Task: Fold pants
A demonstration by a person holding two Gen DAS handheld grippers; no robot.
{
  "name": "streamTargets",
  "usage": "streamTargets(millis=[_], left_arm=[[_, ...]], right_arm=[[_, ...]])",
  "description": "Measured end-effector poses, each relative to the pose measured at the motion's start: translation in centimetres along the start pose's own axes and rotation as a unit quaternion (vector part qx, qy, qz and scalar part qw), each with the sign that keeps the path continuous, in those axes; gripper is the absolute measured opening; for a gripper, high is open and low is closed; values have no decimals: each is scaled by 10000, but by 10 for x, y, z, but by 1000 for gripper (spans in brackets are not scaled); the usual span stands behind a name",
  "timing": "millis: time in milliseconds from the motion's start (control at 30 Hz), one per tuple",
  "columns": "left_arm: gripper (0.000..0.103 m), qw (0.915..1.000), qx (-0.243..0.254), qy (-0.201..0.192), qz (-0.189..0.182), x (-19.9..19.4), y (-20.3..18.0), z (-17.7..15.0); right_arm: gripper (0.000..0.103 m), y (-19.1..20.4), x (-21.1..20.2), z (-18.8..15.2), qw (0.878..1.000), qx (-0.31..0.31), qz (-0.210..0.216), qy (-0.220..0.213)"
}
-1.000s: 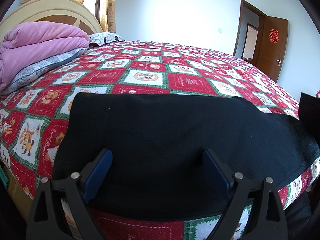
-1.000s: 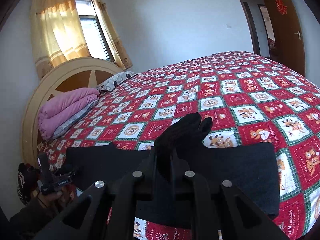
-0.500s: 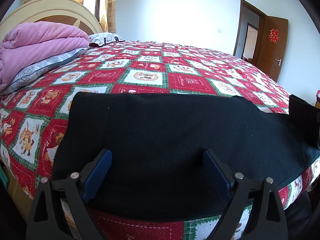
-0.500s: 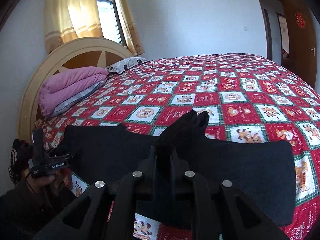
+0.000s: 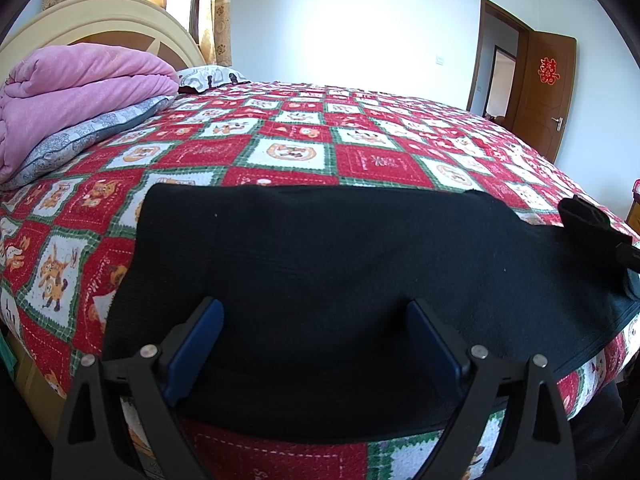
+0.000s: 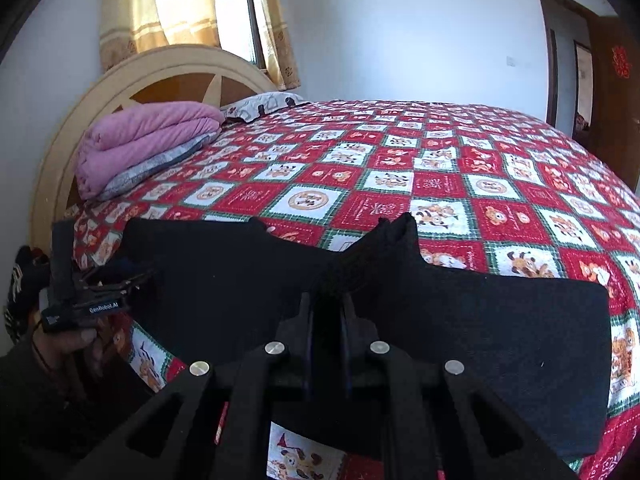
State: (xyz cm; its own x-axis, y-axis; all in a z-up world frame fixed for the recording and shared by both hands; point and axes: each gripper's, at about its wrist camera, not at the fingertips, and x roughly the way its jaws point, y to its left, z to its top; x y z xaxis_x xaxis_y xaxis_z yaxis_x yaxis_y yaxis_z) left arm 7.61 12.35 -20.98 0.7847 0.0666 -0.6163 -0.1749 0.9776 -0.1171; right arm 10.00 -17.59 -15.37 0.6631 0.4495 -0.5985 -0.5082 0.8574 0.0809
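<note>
Your black pants [image 5: 340, 280] lay flat across the near edge of the bed, on the red-and-green checked quilt [image 5: 360, 160], spread sideways so that both grippers could work along their length. You held the left gripper [image 5: 316, 344] low over the end of the pants nearer the headboard [image 6: 120, 92], its blue-padded jaws spread wide with cloth beneath them but nothing between them; that looked like a waiting pose, ready to pin or pinch that end once the fold came over.

Your right gripper [image 6: 326, 320] had its jaws pressed together on a bunch of the pants' fabric, lifted into a peak above the rest of the cloth (the raised ridge ran straight out from the fingertips). Gripping there, roughly midway along the garment, suggested you meant to carry one part over the other, so the fold was only starting.

Much was hard to read. The cloth was so dark that seams, waistband and leg openings did not show, and I could not tell which end was the waist. The near hem was hidden behind the gripper bodies in both views. The folded pink blanket [image 5: 80, 88] and a patterned pillow [image 6: 264, 106] sat well apart, by the headboard.
</note>
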Motion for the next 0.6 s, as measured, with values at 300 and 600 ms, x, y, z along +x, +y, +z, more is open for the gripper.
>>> streamTargets(millis=[300, 600], left_arm=[[96, 10000, 12, 1, 10, 0, 0, 0], [97, 10000, 15, -2, 11, 1, -1, 0]], right_arm=[[11, 20, 11, -4, 9991, -383, -167, 53], [11, 29, 22, -9, 9976, -596, -315, 135]])
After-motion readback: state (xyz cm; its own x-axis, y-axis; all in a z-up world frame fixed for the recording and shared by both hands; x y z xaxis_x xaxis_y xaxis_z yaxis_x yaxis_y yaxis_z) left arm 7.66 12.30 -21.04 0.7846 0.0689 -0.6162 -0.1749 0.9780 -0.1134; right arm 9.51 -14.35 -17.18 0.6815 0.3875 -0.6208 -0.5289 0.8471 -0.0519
